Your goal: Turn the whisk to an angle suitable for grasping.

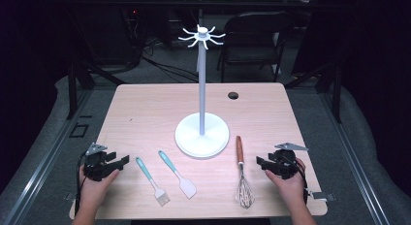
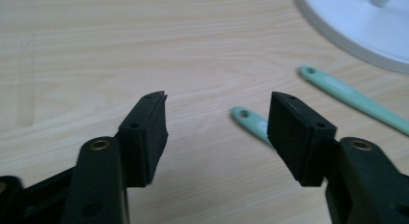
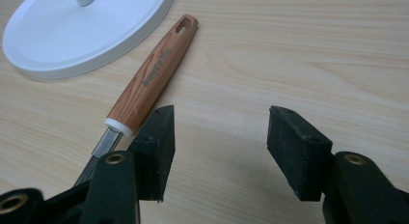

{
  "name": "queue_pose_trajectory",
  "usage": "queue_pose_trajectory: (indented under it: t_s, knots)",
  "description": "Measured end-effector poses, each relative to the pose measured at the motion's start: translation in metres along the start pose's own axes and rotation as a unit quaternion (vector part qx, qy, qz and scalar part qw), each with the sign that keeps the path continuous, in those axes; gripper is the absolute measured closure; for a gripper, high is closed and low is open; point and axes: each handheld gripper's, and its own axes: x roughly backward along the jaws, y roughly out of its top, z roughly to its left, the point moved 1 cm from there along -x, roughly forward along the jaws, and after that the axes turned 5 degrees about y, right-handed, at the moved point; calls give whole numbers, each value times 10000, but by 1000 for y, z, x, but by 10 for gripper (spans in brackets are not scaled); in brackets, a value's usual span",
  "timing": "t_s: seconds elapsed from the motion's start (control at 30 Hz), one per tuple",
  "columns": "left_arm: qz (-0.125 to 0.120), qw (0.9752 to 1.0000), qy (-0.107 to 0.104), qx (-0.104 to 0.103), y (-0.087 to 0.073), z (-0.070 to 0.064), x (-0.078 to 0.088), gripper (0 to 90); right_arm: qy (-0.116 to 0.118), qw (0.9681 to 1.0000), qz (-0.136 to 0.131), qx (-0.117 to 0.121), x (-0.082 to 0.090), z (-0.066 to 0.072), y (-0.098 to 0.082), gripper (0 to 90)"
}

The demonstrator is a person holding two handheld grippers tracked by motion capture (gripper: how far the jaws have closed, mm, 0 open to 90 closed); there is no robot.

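Both grippers, left (image 1: pixel 122 160) and right (image 1: pixel 260 162), gape wide and empty near the desk's (image 1: pixel 145 104) front edge. The whisk (image 1: pixel 242 174) could roll away if nudged sideways.

A pale wood-grain table top (image 1: pixel 145 108) bears a plain white utensil stand (image 1: pixel 202 135). The teal-handled pastry brush (image 1: pixel 151 180) has pale bristles; the teal-handled spatula (image 1: pixel 177 174) has a whitish blade. The steel whisk (image 1: pixel 244 176) has a reddish-brown wood-grain handle with a white collar.
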Motion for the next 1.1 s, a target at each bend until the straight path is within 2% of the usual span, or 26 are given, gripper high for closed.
queue_pose_trajectory:
  t_s: [0.03,0.07,0.13,0.2,0.23,0.33,0.47,0.67,0.87,0.97,1.1]
  knots:
    - [0,10000,0,0,0,0,0,431,3,10000,24,-8,-1,1,0,445]
    - [-21,10000,-53,-18,2,-6,0,451,32,10000,60,-14,-1,3,0,459]
    - [-19,9997,-208,82,2,-10,-2,453,93,9999,96,-8,-2,6,0,470]
    - [-6,9996,-283,96,2,-12,-4,455,116,9999,124,32,-1,8,1,471]
    - [26,9995,-328,9,2,-16,-6,460,148,9998,105,51,-1,11,2,472]
    - [60,9991,-409,1,2,-20,-8,481,170,9997,142,53,-2,14,4,473]
    - [75,9991,-419,71,2,-21,-5,461,192,9997,140,16,-4,17,8,479]
    - [-102,9990,-332,280,-1,-22,3,442,277,9992,254,114,-12,28,14,479]
    - [-115,9990,-377,189,-5,-24,4,441,393,9988,288,104,-21,34,18,487]
    - [-5,9991,-417,109,-8,-26,3,452,441,9984,363,-1,-27,37,21,500]
    - [1,9992,-391,54,-10,-27,4,462,521,9975,447,-143,-33,41,23,510]
